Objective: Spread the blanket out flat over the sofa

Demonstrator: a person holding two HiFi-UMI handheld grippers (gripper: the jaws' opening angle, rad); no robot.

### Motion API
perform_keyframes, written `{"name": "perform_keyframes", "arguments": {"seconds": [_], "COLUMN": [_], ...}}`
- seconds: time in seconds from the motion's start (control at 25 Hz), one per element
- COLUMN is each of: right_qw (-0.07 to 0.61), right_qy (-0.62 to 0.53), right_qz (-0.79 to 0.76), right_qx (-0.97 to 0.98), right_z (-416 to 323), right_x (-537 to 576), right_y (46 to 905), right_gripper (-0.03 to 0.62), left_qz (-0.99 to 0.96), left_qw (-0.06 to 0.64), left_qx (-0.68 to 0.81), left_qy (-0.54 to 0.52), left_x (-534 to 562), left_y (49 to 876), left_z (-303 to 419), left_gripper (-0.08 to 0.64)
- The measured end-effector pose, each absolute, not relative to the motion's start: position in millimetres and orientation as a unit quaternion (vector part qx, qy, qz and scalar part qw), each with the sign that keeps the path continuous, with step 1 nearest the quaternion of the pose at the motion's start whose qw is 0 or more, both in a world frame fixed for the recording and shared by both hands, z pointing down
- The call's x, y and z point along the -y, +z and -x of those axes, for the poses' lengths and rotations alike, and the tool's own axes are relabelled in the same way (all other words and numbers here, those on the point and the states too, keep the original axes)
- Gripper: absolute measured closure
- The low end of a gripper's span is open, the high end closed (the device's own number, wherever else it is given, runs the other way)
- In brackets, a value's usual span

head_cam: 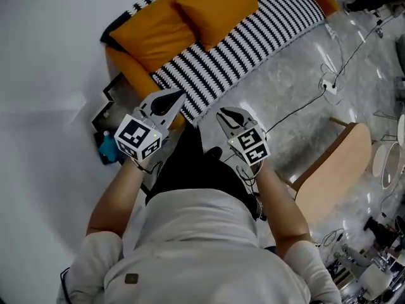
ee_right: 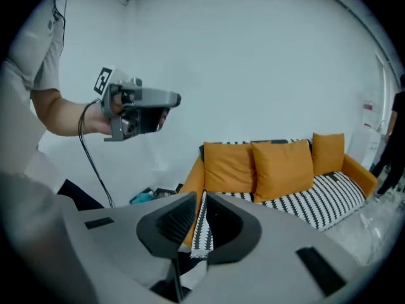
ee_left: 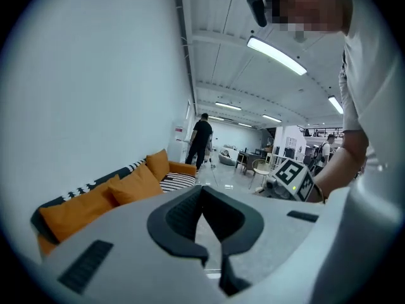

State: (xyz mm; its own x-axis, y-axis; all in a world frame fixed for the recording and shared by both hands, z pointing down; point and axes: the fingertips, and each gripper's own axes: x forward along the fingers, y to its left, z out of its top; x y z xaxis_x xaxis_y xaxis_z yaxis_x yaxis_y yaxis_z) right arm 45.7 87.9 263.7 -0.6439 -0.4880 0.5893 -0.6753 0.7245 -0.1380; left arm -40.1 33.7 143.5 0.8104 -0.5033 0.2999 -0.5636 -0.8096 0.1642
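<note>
At far left, a white wall (head_cam: 50,56) is running behind the orange sofa (head_cam: 126,68), and a blue item (head_cam: 107,147) is lying on the grey floor (head_cam: 285,75) at the sofa's near end. The left tool (head_cam: 169,100) is hovering in the air close to that end, clear of the fabric. In the left gripper view, the left tool (ee_left: 202,192) is showing its jaws clenched tip to tip with nothing between them. Orange cushions (head_cam: 218,5) are leaning against the sofa's back. The task item, a black-and-white striped blanket (head_cam: 253,37), is lying along the seat in front of the cushions, from the near end to the far end. Its near corner is hanging down the sofa's front. A patterned strip is also showing along the top of the back; whether it belongs to the same blanket cannot be told. The right tool (head_cam: 229,116) is hovering just right of the hanging corner, not touching it. In the right gripper view, the right tool (ee_right: 199,198) is showing its jaws released, standing a narrow gap apart and gripping nothing. The blanket's hanging corner is showing through that gap from farther off. Further right, a dark cable (head_cam: 304,106) is trailing across the floor, and a tan chair (head_cam: 335,163) is standing well apart from the sofa. In the left gripper view, a person in black (ee_left: 201,141) is standing beyond the sofa's far end.
</note>
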Motion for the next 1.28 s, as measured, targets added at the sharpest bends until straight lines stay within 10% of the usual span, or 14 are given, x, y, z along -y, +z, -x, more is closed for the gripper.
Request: {"name": "perform_keyframes", "arguments": {"seconds": [1.28], "right_qw": [0.126], "right_qy": [0.036], "right_qz": [-0.482], "right_qx": [0.866], "right_z": [-7], "right_x": [-281], "right_y": [-10], "right_gripper": [0.565], "left_qz": [-0.968], "left_qw": [0.054], "left_qx": [0.230], "left_qy": [0.080], "left_x": [-245], "left_y": [-38], "left_z": [138], "left_gripper": [0.551]}}
